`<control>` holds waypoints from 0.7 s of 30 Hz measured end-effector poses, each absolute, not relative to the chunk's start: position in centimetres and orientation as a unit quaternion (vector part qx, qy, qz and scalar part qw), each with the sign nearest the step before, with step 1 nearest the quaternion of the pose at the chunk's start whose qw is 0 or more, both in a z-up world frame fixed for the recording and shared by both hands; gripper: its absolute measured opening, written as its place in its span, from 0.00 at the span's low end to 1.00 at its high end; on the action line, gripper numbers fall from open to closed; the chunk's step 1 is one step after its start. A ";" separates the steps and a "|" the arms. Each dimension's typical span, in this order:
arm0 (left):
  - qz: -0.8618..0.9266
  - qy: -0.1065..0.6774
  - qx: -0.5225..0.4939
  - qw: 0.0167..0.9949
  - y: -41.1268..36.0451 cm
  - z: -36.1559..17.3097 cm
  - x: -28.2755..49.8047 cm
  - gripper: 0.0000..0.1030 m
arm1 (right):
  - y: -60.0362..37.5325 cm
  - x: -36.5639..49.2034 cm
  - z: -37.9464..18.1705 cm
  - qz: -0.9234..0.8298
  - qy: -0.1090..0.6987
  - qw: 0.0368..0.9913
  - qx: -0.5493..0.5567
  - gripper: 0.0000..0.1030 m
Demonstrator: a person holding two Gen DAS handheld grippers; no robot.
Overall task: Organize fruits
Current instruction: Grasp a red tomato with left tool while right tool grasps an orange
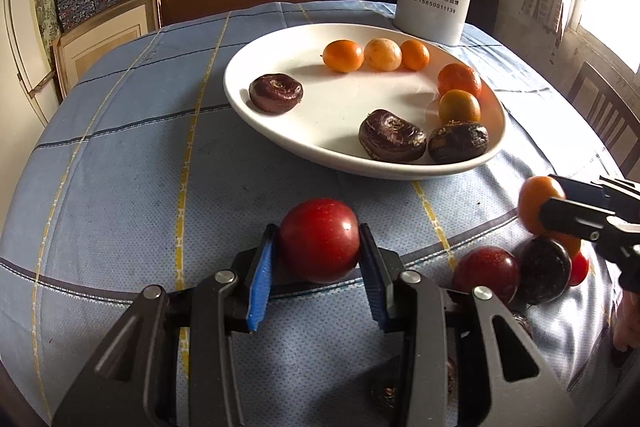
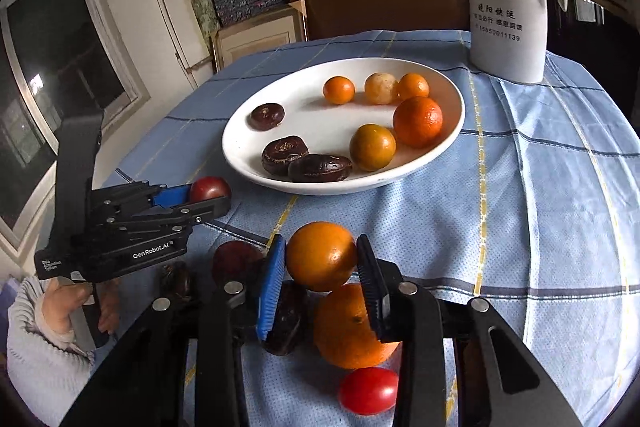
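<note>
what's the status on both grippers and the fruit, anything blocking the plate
Left gripper shut on red fruit. Right gripper shut on small orange. Plate already part-filled, centre bare. Path to it looks clear.

My left gripper (image 2: 208, 205) is black, printed "GenRobot.AI" in white, with ribbed blue pads (image 1: 260, 283) and silver pivot screws (image 1: 225, 275). Below that lettering, a pale grey ribbed-knit sleeve (image 2: 36, 355) covers my wrist.

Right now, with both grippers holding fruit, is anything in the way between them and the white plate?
Nothing visible. Bare tablecloth lies between the red fruit in the left gripper and the white plate. The same goes for the orange in the right gripper.
</note>
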State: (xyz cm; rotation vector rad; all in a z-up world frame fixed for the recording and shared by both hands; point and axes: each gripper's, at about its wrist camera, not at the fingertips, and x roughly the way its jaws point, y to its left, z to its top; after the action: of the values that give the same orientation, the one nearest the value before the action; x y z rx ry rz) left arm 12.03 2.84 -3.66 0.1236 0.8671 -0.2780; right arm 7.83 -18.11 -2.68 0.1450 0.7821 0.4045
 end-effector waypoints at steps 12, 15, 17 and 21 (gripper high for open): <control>-0.142 0.387 0.023 0.911 4.0 -1.6 10.6 0.38 | -22.0 7.5 -2.3 0.187 0.350 0.903 0.163 0.35; -0.128 0.397 0.034 0.908 3.9 -2.2 11.0 0.38 | -22.1 7.6 -2.5 0.183 0.355 0.902 0.167 0.35; -0.128 0.398 0.030 0.908 4.1 -2.3 11.2 0.38 | -22.2 7.5 -2.5 0.183 0.353 0.902 0.169 0.35; -0.122 0.429 0.040 0.894 3.7 -4.0 12.7 0.46 | -22.0 7.5 -2.5 0.181 0.356 0.901 0.167 0.36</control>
State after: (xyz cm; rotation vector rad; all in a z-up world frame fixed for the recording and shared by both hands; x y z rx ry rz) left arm 12.70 3.70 -3.98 0.0823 0.8905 -0.2532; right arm 7.48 -22.05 -2.54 0.3449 0.7366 0.3754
